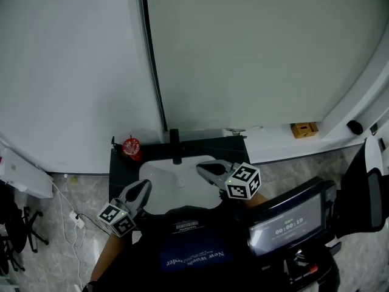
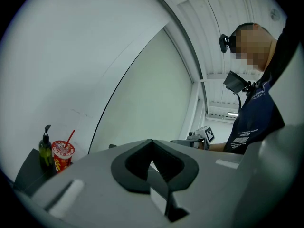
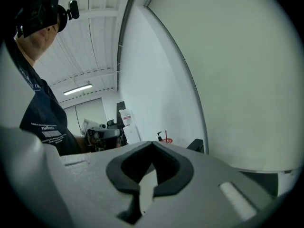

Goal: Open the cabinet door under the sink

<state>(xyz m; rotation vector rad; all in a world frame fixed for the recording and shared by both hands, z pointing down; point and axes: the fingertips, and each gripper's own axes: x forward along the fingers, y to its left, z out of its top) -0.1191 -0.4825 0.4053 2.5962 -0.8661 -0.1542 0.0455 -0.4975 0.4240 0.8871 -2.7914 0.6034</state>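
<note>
Both grippers are up at sink level, well above where the work has to happen. The left gripper (image 1: 144, 187) hangs over the near left edge of the sink (image 1: 153, 170) and the right gripper (image 1: 204, 168) over its right side. Each has its jaws pressed together with nothing between them.

The cabinet door shows in no view. It presumably sits below the front of the dark counter (image 1: 121, 170), hidden in the head view by the person's own body.

That hidden door is the main source of trouble:

- **Unseen handle:** no handle, hinge side or door edge can be seen, so a reach downward would start blind. A gripper could knock the counter's front edge or scrape the door face instead of finding a hold.
- **Closed jaws:** if they meet a handle still closed, they will only push against it, so they must part first.
- **Blocked swing:** the person stands close against the counter, so a door swinging outward may hit the legs and stop short.
- **Red cup:** a wide sweep of the left gripper could tip the red cup (image 1: 131, 147) at the back left corner, beside the faucet (image 1: 175, 145).
</note>
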